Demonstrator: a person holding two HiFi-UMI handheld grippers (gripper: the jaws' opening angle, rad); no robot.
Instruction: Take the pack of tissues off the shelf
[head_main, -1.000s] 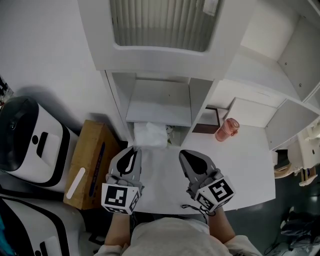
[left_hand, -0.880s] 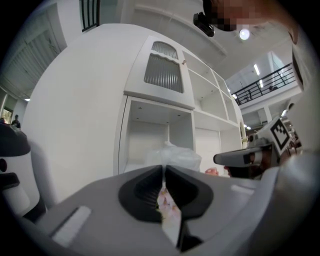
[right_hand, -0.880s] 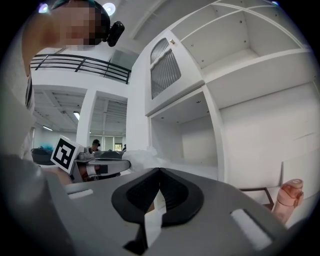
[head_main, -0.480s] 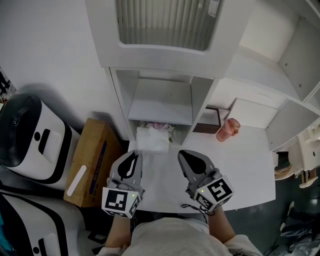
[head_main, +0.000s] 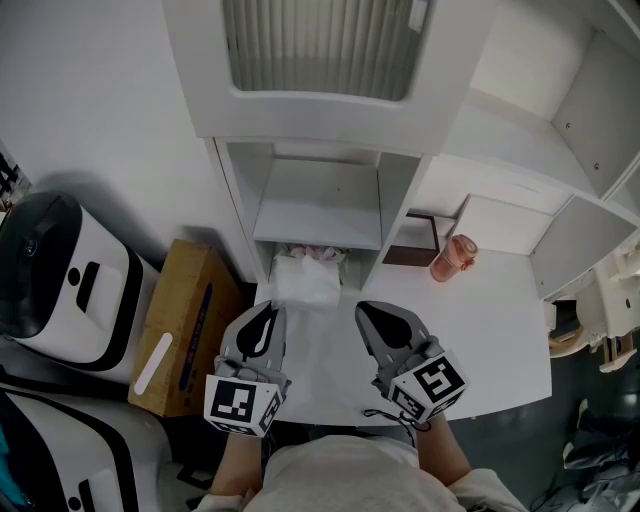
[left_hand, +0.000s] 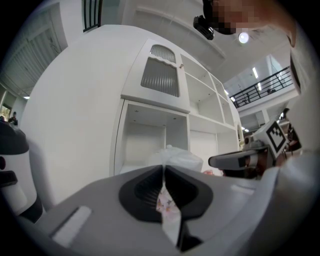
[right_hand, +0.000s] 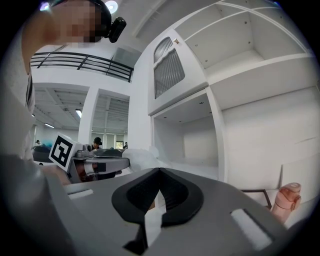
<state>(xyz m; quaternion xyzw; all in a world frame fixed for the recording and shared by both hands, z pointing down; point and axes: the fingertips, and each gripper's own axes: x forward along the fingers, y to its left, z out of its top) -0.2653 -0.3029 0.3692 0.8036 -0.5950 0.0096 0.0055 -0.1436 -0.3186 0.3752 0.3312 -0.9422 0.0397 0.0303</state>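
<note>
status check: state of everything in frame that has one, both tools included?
left tool: shut on the wrapper of the pack of tissues.
right tool: shut, nothing in it.
pack of tissues: lying at the mouth of the lower cubby.
pink bottle: upright, capped.
upper cabinet door: closed.
</note>
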